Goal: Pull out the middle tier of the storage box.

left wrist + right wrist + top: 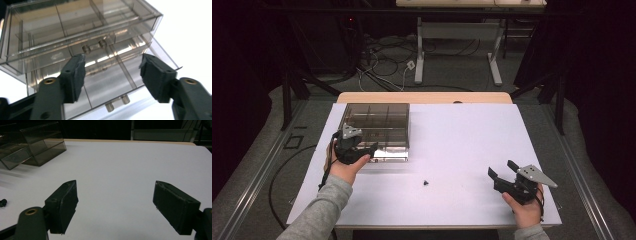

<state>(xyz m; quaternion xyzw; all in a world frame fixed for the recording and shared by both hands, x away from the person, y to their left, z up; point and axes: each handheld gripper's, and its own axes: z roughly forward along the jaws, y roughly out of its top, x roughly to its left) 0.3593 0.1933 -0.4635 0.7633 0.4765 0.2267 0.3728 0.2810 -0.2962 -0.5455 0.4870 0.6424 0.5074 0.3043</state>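
Observation:
A smoky clear plastic drawer box (374, 120) stands at the table's back left. Its lower drawer (388, 154) is pulled out toward me. In the left gripper view the box (75, 22) fills the top, the upper drawer shows two small knobs (94, 46), and the pulled-out lower drawer (107, 85) lies below with its own knobs. My left gripper (362, 149) (112, 75) is open, just in front of the open drawer, with nothing between its fingers. My right gripper (502, 169) (115, 205) is open over bare table at the front right. A small black piece (426, 182) (3, 202) lies between the hands.
The white table top (462, 135) has a wooden strip along its far edge. The box (37, 142) sits far to the upper left in the right gripper view. Cables and a white table frame (457, 55) stand on the floor beyond.

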